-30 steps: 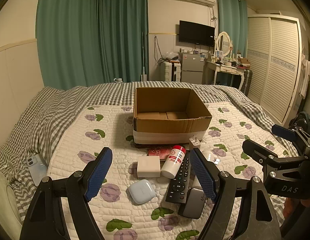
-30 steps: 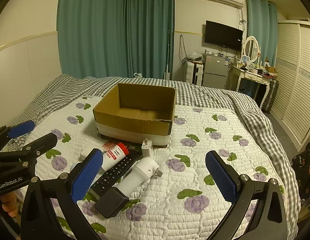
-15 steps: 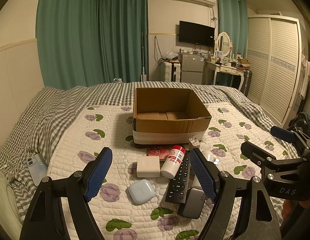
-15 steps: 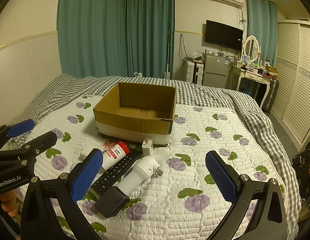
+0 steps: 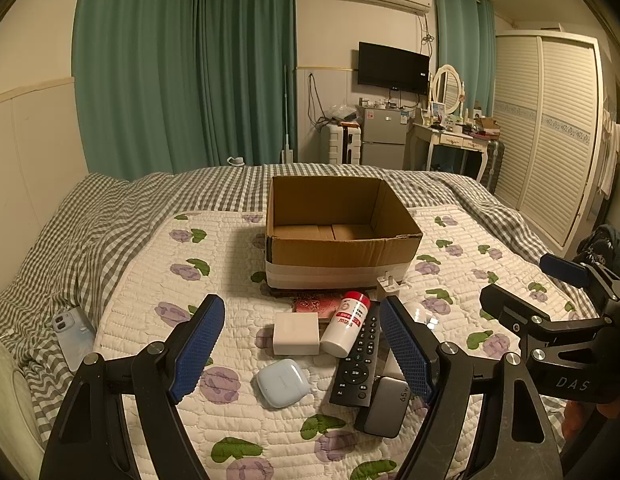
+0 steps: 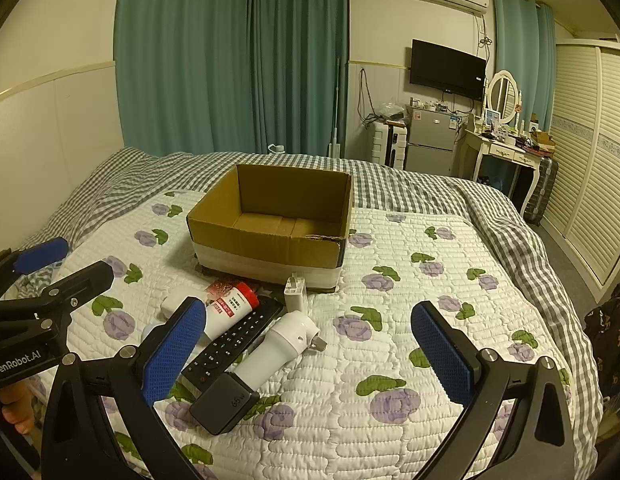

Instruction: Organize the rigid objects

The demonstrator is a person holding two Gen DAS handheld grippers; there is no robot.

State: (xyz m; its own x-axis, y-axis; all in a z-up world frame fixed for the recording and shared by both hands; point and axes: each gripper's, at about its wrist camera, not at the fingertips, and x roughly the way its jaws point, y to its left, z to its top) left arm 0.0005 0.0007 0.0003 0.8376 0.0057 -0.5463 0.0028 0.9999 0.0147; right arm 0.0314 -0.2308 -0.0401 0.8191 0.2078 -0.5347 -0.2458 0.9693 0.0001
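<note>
An open, empty cardboard box [image 5: 341, 236] [image 6: 270, 228] stands on the quilted bed. In front of it lies a cluster: a white square charger [image 5: 296, 333], a white bottle with a red cap [image 5: 347, 324] [image 6: 230, 308], a black remote [image 5: 359, 360] [image 6: 234, 340], a pale blue earbud case [image 5: 282, 382], a grey 65W power brick [image 5: 383, 410] [image 6: 226, 402], a white cylinder device [image 6: 276, 350] and a small white plug [image 6: 294, 289]. My left gripper [image 5: 302, 356] is open above the cluster. My right gripper [image 6: 306, 354] is open, just right of it.
A phone in a pale blue case [image 5: 72, 336] lies at the bed's left edge. A red patterned item [image 5: 313, 304] lies under the bottle. A wardrobe [image 5: 549, 132], dresser and small fridge [image 6: 427, 146] stand beyond the bed.
</note>
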